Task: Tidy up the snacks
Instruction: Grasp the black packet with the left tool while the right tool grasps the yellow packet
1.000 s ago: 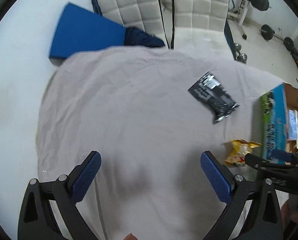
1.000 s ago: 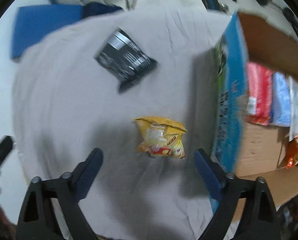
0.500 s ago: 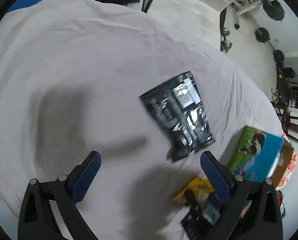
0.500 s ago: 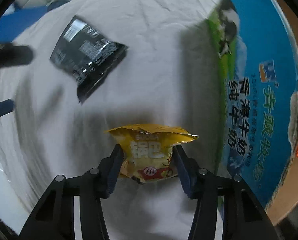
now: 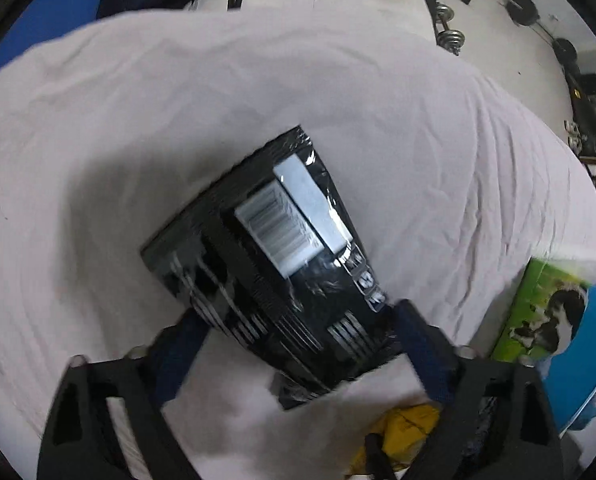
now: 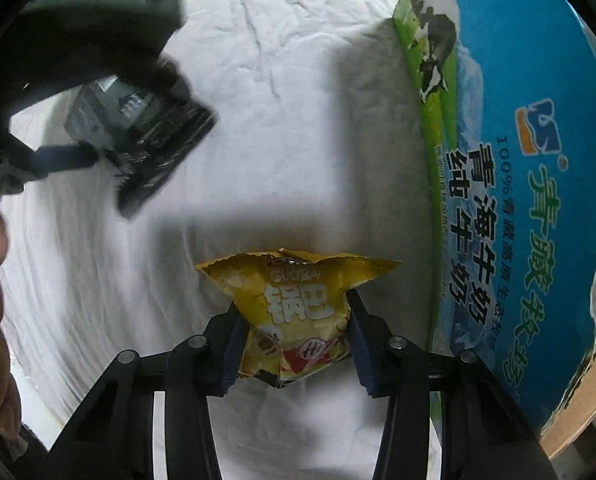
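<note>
The left gripper (image 5: 298, 336) straddles the near end of a black snack packet (image 5: 274, 264) (barcode label facing up) lying on the pale sheet (image 5: 418, 120); both blue pads flank its edges. A yellow snack bag (image 5: 402, 436) shows at 5 o'clock, a green-and-blue milk carton box (image 5: 558, 328) at 4 o'clock.

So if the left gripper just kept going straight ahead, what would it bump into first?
The black snack packet: it already lies between the left gripper fingers, on the white cloth. Whether they touch it yet is unclear.
</note>
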`<state>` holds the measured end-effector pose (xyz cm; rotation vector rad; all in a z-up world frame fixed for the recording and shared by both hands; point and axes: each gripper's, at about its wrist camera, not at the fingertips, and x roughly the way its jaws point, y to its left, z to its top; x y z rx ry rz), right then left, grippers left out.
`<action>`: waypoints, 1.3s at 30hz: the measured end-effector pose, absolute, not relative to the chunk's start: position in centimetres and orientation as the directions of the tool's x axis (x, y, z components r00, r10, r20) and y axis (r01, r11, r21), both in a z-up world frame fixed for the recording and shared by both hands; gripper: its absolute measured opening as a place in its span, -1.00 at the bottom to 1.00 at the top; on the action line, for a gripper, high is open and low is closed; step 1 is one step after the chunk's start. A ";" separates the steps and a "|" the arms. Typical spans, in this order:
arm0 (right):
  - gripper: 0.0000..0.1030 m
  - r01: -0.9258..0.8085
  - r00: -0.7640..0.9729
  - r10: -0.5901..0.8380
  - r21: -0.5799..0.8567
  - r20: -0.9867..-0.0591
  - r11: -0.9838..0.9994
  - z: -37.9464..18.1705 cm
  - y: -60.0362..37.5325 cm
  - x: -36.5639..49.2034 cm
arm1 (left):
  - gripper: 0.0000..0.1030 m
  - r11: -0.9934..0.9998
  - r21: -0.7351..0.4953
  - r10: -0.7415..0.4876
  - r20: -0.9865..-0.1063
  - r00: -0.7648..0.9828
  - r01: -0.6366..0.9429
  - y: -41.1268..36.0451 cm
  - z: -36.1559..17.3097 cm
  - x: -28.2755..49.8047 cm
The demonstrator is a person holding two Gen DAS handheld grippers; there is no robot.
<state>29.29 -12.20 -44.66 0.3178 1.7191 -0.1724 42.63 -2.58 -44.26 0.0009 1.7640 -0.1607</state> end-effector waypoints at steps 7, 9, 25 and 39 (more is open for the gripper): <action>-0.17 0.212 -0.184 0.113 0.073 -0.976 0.975 -44.9 -9.5 29.4 | 0.08 0.972 -0.036 -0.014 -0.996 -0.093 0.232 -0.7 -42.7 38.3; -0.18 0.182 -0.202 0.122 0.085 -0.972 0.980 -45.0 -8.9 29.0 | 0.07 0.970 -0.016 0.000 -0.998 -0.067 0.242 0.7 -42.4 36.1; -0.05 0.066 -0.272 0.083 0.068 -0.959 0.996 -45.7 -4.3 24.8 | 0.27 0.989 -0.093 -0.073 -0.984 -0.161 0.115 8.5 -43.4 22.2; 0.08 0.140 -0.263 0.065 0.028 -0.963 0.990 -48.2 -3.6 23.3 | 0.09 0.993 -0.003 0.004 -0.998 -0.058 0.118 5.3 -42.3 23.4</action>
